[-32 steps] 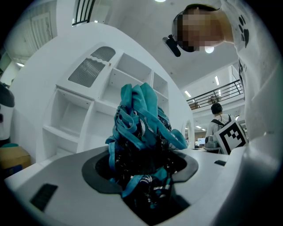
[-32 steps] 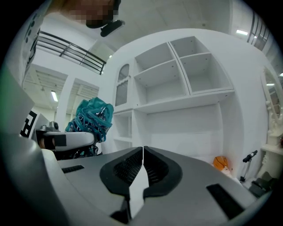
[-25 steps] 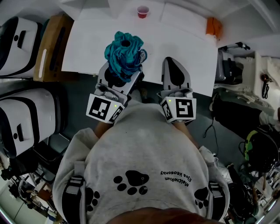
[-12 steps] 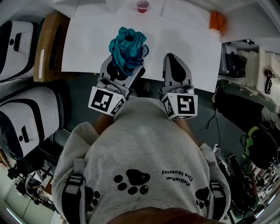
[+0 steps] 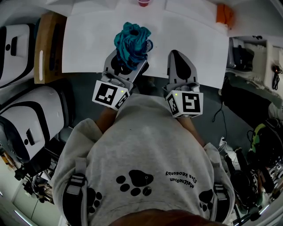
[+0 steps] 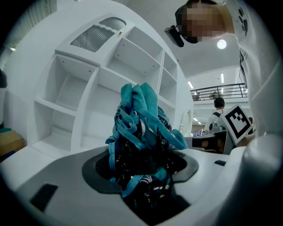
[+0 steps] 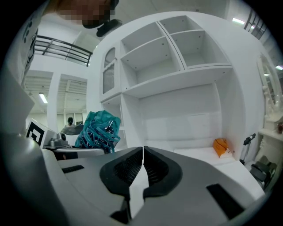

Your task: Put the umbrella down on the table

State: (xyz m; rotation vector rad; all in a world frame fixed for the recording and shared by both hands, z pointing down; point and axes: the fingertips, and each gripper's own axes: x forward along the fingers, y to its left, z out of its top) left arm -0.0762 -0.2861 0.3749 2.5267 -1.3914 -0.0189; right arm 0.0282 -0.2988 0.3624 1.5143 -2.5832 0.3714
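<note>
Left gripper (image 5: 125,66) clamped on folded teal fabric umbrella with dark pattern (image 5: 132,40). Bundle stands roughly upright across jaws, top end toward head camera. Held over near edge of white rectangular table (image 5: 88,48) (contact with tabletop not readable). Table lies below and ahead of claw, so next move likely lowering and tipping long axis flat. Right gripper (image 5: 177,56) pinched closed, empty, off to umbrella's right.

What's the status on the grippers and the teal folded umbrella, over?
Left gripper shut on teal folded fabric umbrella, upright over white table's near edge. Right gripper shut, empty. Red cup at far edge, out of the way.
</note>
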